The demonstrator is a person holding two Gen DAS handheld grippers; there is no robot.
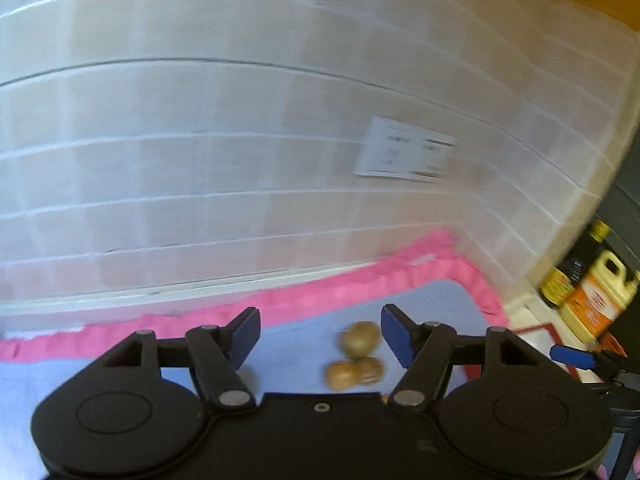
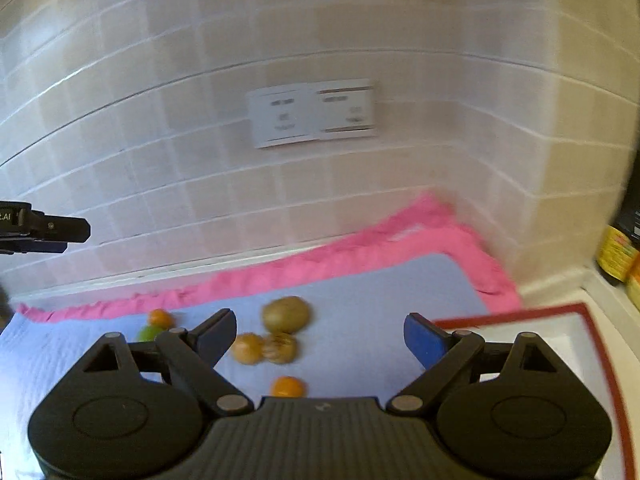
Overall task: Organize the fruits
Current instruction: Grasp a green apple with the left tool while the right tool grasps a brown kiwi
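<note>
The left gripper (image 1: 320,334) hangs with jaws apart above three brownish fruits (image 1: 357,354) on a lilac mat (image 1: 432,304), tiled wall (image 1: 240,140) behind

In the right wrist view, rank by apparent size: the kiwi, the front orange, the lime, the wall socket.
1. Wall socket, largest.
2. Kiwi.
3. Front orange, part hidden by the gripper.
4. Lime, also part hidden, so the last two are unsure.

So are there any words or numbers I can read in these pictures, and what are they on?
".AI": on the black left hand-held gripper, cut off at the picture's left edge.
White wall plate: dark markings, too blurred to read.
Bottle labels: too blurred to read.
</note>
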